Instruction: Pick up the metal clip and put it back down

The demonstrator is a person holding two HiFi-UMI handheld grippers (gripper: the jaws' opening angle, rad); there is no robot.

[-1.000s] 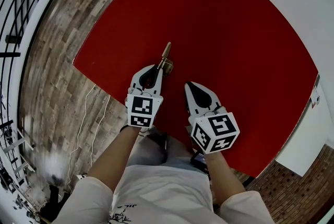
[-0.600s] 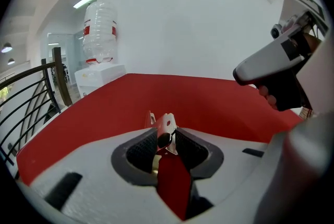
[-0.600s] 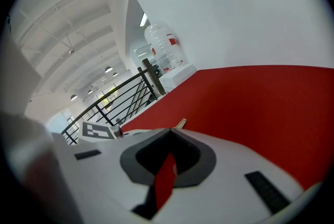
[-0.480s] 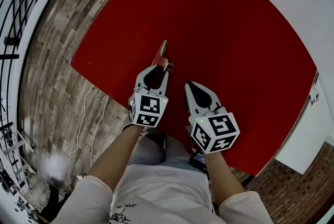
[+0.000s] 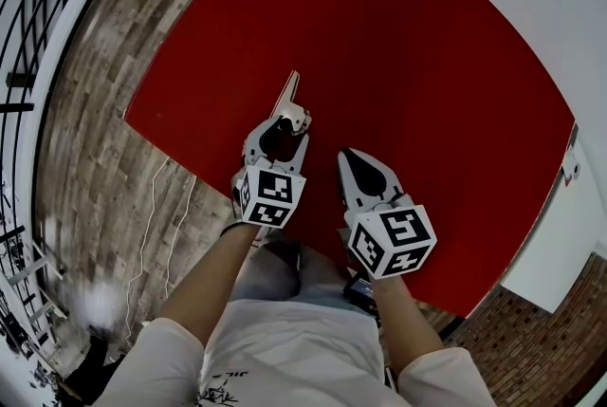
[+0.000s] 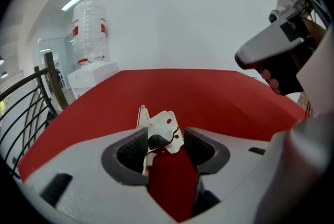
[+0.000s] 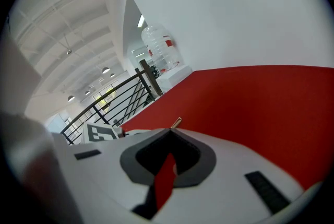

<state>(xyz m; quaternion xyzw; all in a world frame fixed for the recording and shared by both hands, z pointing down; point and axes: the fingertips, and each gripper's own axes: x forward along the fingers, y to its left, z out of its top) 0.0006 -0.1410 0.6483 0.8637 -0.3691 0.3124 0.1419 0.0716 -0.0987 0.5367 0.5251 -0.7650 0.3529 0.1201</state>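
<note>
The metal clip (image 5: 289, 103) is silver and lies on the red table (image 5: 408, 54) near its left front edge. My left gripper (image 5: 282, 123) is open, and its jaws have just been opening. The clip's handle end (image 6: 163, 129) sits between the pads, with a gap showing on the right side. The clip's long arm points away from me, past the fingertips. My right gripper (image 5: 348, 155) hovers a hand's width to the right, shut and holding nothing. In the right gripper view (image 7: 171, 132) only the clip's tip (image 7: 177, 122) peeks over the jaws.
The table's left edge (image 5: 142, 111) drops to a wood-plank floor (image 5: 95, 158) with a black railing (image 5: 28, 35) beyond. A water bottle on a dispenser (image 6: 90, 35) stands past the table's far left corner. A white wall backs the table.
The left jaws have spread apart and no longer pinch the clip. The clip has swung from pointing up-right to pointing up-left and now rests on the table. The right gripper stayed still.
</note>
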